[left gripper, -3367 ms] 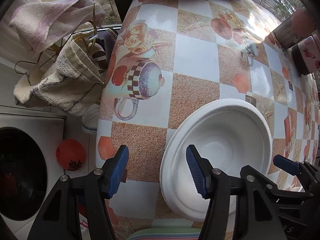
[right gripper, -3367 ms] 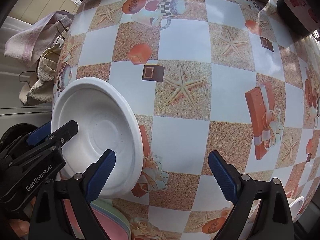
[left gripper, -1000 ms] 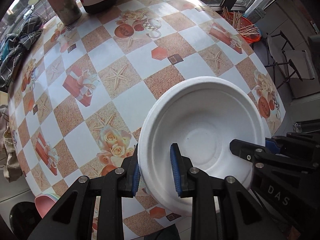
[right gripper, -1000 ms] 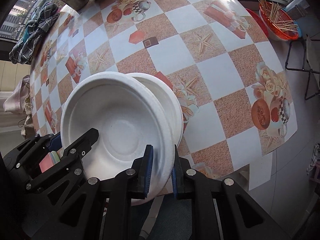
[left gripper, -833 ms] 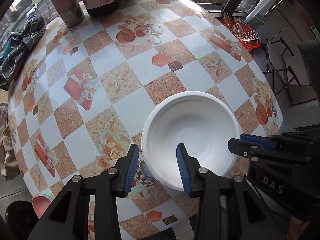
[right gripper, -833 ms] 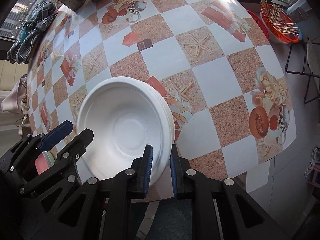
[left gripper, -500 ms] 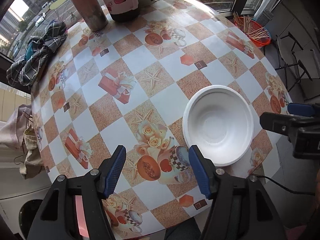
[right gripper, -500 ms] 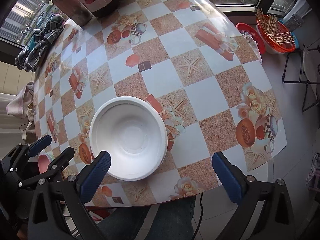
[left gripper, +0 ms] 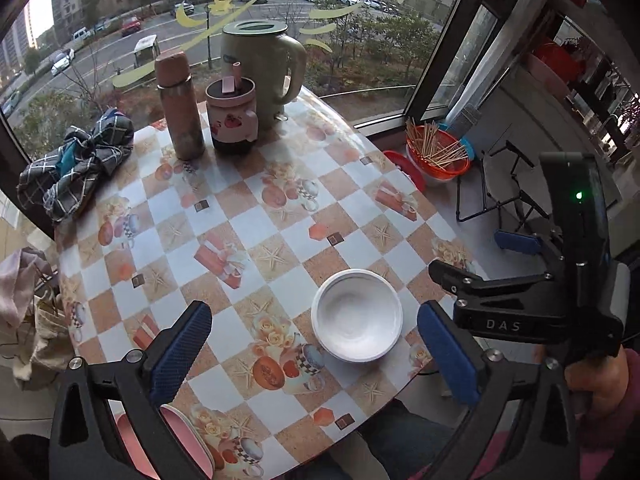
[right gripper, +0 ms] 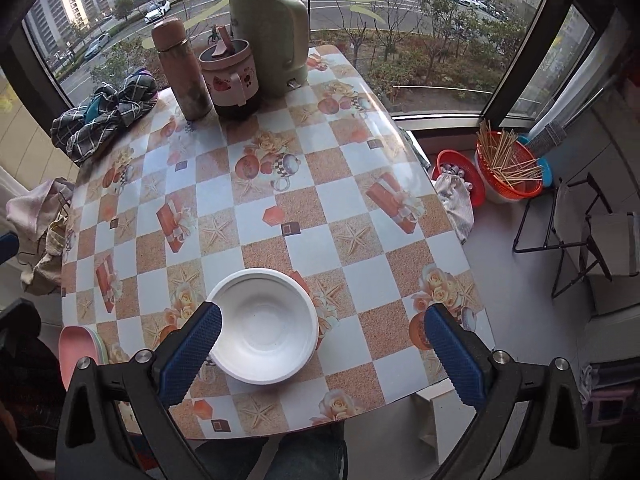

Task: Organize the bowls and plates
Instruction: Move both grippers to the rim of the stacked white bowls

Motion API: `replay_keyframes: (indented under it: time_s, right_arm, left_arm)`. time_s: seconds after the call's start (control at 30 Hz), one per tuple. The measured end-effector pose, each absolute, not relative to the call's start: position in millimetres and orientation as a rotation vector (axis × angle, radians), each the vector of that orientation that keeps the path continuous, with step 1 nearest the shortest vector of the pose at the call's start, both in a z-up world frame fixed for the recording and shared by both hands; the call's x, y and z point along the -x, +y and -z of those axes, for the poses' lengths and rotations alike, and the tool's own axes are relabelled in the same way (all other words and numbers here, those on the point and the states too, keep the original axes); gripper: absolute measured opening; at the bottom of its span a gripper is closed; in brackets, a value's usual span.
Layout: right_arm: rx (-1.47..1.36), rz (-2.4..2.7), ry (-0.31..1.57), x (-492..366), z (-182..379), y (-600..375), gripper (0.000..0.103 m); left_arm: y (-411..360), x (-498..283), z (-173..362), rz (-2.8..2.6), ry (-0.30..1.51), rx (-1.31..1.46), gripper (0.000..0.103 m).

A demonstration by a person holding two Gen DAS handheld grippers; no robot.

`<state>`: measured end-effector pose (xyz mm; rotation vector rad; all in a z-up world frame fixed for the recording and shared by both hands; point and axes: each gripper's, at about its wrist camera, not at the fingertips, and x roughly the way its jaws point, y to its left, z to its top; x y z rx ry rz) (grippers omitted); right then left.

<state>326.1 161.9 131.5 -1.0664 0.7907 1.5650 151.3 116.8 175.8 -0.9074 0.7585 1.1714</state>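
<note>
Patterned checked oilcloth table [left gripper: 256, 216] set against a large window; street and parked cars visible outside. Far edge of table: a brown flask [left gripper: 178, 106], a pink lidded pot [left gripper: 232, 114], a pale green kettle [left gripper: 264, 64], and a bundled plaid cloth [left gripper: 80, 164] to their left.

White bowls [right gripper: 264, 328] — nested as a stack, a second rim showing just behind the top one — sit upright on the table near its front edge, nothing touching them.

Left gripper [left gripper: 316, 352]: jaws have just been opening and now stand wide apart, above the table, nothing between the pads. Bowls lie below it, nearer its right finger.

Right gripper [right gripper: 324, 352]: jaws have just been opening, now spread wide, empty, above the bowls; its left pad overlaps the bowl rim in the right wrist view only.

Pink plates [right gripper: 80, 350] at the table's near left corner. Orange basket of sticks [right gripper: 508, 172] on the floor to the right.
</note>
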Motion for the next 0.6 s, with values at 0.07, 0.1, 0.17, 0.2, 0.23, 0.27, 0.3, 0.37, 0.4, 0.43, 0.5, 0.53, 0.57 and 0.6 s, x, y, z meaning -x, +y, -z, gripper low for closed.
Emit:
replay_keyframes:
  time_s: [0.07, 0.1, 0.17, 0.2, 0.23, 0.27, 0.3, 0.37, 0.4, 0.43, 0.5, 0.53, 0.57, 0.6]
  right_arm:
    - [1.061, -1.584, 0.777, -319, -137, 161, 0.102]
    - [1.058, -1.589, 0.779, -316, -138, 160, 0.102]
    - [1.056, -1.604, 0.784, -311, -138, 155, 0.102]
    - [1.056, -1.61, 0.79, -309, -138, 153, 0.102]
    - [1.059, -1.614, 0.797, -308, -136, 151, 0.102]
    - [1.064, -1.615, 0.807, -306, -134, 150, 0.102]
    - [1.069, -1.609, 0.822, -306, -132, 148, 0.102]
    - [1.082, -1.595, 0.857, -305, -125, 145, 0.102]
    - [1.088, -1.585, 0.876, -305, -121, 144, 0.102]
    - [1.096, -1.579, 0.89, -305, -118, 144, 0.102]
    - [1.097, -1.562, 0.919, -307, -114, 142, 0.102]
    - [1.093, -1.554, 0.93, -308, -113, 140, 0.102]
    - [1.091, -1.549, 0.937, -309, -112, 141, 0.102]
    - [1.089, -1.541, 0.945, -310, -111, 140, 0.102]
  left_arm:
    - [114, -161, -169, -1.193, 0.834, 0.902, 0.103]
    - [113, -164, -165, -1.195, 0.868, 0.909, 0.103]
    - [111, -169, -158, -1.194, 0.93, 0.912, 0.103]
    - [111, -169, -156, -1.195, 0.946, 0.911, 0.103]
    - [109, -168, -155, -1.198, 0.952, 0.914, 0.103]
    - [108, -167, -153, -1.203, 0.96, 0.914, 0.103]
    - [107, -166, -152, -1.211, 0.968, 0.916, 0.103]
    - [105, -164, -149, -1.217, 0.991, 0.92, 0.103]
    - [105, -164, -148, -1.219, 1.001, 0.92, 0.103]
    - [105, -164, -147, -1.225, 1.009, 0.923, 0.103]
    - [105, -164, -146, -1.229, 1.013, 0.923, 0.103]
    - [105, -164, -146, -1.23, 1.016, 0.92, 0.103]
    - [105, -164, -146, -1.233, 1.021, 0.918, 0.103]
    - [105, -164, -145, -1.232, 1.026, 0.916, 0.103]
